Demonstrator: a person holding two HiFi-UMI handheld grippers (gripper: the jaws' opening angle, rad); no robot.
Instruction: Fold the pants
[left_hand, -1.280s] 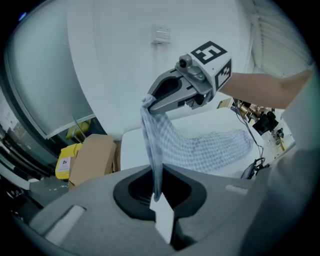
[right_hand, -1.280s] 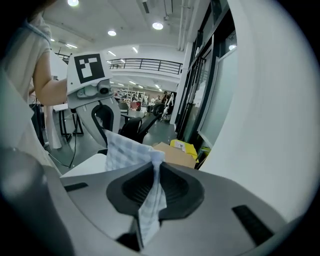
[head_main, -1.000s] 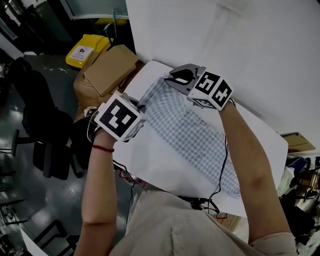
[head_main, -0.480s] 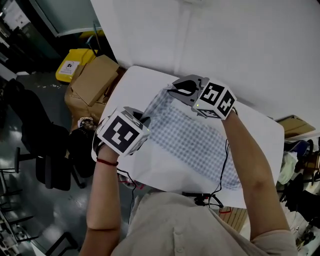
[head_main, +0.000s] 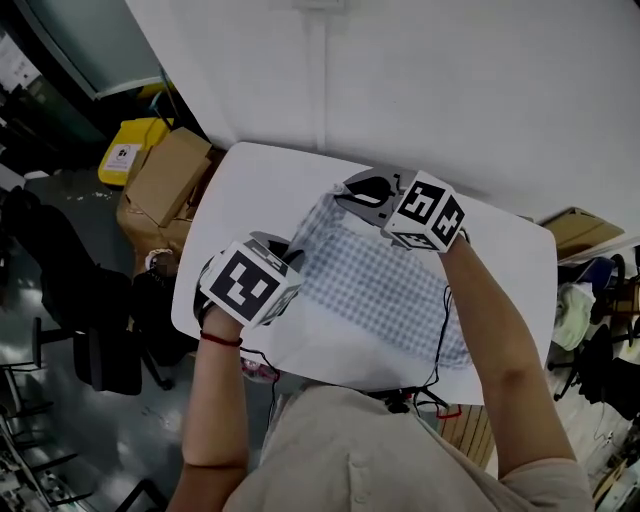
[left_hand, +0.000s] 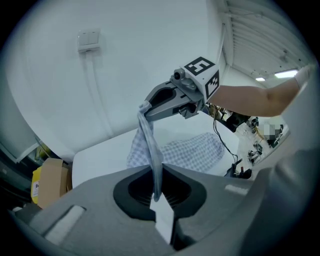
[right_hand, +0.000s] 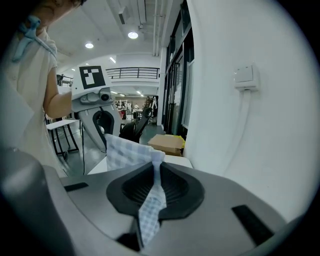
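Blue-and-white checked pants (head_main: 390, 290) lie along the white table (head_main: 238, 190). Their left end is lifted off the surface, stretched between my two grippers. My left gripper (head_main: 288, 248) is shut on the near corner of that end; in the left gripper view the cloth (left_hand: 150, 140) hangs down into the closed jaws (left_hand: 156, 192). My right gripper (head_main: 352, 190) is shut on the far corner, and a strip of checked fabric (right_hand: 150, 205) is pinched between its jaws (right_hand: 152, 195). Each gripper shows in the other's view: the right gripper (left_hand: 150, 107) and the left gripper (right_hand: 100, 112).
A white wall (head_main: 450, 90) runs right behind the table. Cardboard boxes (head_main: 165, 175) and a yellow bin (head_main: 125, 155) stand on the floor off the table's left end, a dark chair (head_main: 60, 290) nearer. Cables (head_main: 440, 340) hang at the front edge.
Both grippers have carried the lifted end of the pants away from the table's left end towards its middle. More bare table now shows to their left.
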